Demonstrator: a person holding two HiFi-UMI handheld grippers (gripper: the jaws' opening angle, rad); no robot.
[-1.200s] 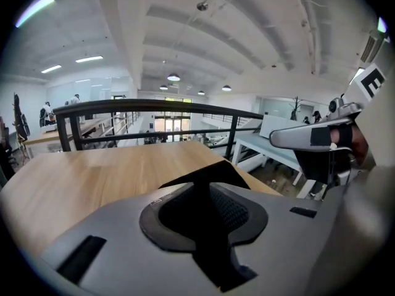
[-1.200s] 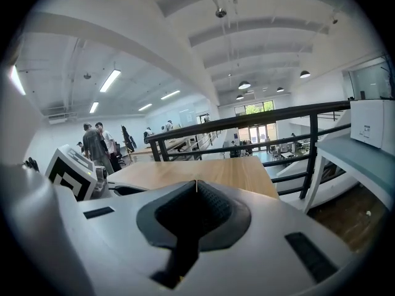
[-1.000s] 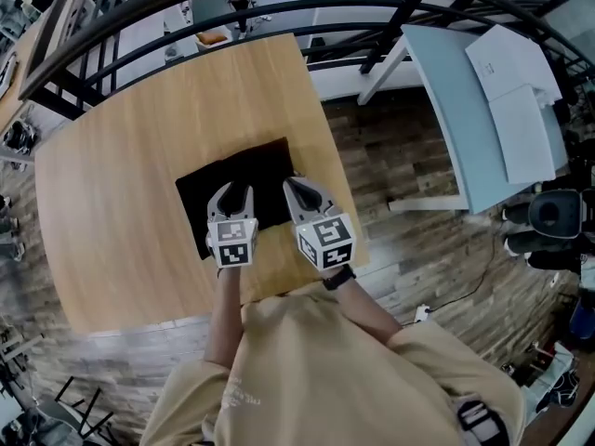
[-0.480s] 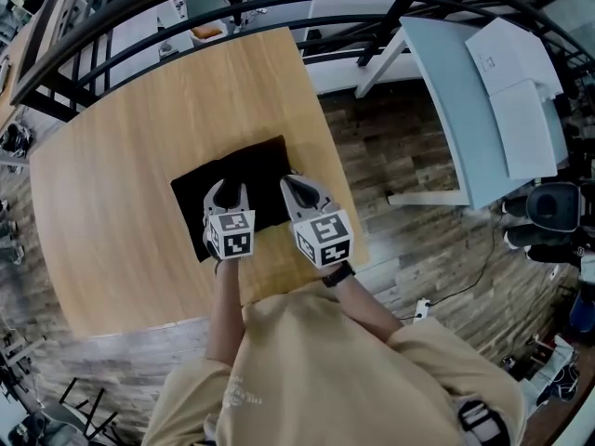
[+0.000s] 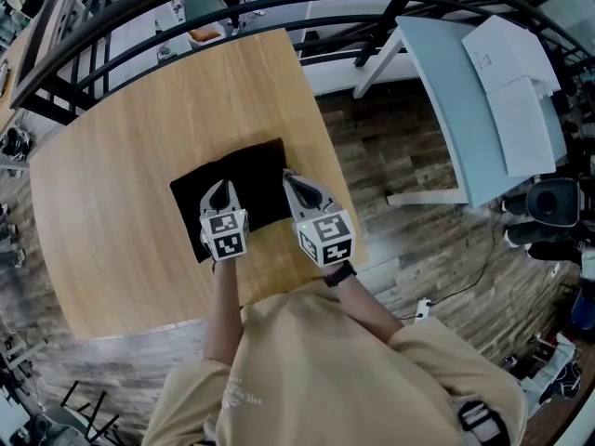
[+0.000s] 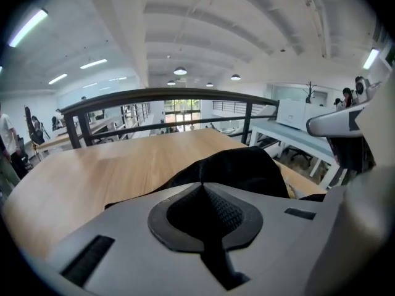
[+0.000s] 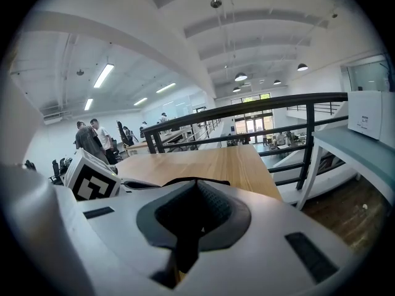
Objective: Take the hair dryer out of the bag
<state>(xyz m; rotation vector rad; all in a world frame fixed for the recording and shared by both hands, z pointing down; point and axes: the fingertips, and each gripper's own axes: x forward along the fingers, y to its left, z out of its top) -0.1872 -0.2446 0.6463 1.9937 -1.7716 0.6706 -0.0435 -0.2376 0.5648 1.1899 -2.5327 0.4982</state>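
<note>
A flat black bag (image 5: 249, 177) lies on the round wooden table (image 5: 121, 203). No hair dryer shows in any view. My left gripper (image 5: 221, 193) is at the bag's near left edge, jaws shut, with the black fabric (image 6: 241, 165) humped up right at its tips (image 6: 200, 187). At the bag's near right corner my right gripper (image 5: 290, 182) is shut on the bag's rim. That rim (image 7: 216, 180) shows as a thin raised black edge at the jaw tips (image 7: 196, 185). The two grippers stand side by side.
A black railing (image 5: 279, 7) curves round the table's far side. A pale blue table (image 5: 465, 110) with white boxes stands to the right over the wooden floor. Small items (image 5: 206, 35) sit at the table's far edge. People stand far off in the right gripper view.
My left gripper has come down and a little forward onto the bag's near edge, and its jaws have gone from spread to shut. The right gripper has stayed where it was.
</note>
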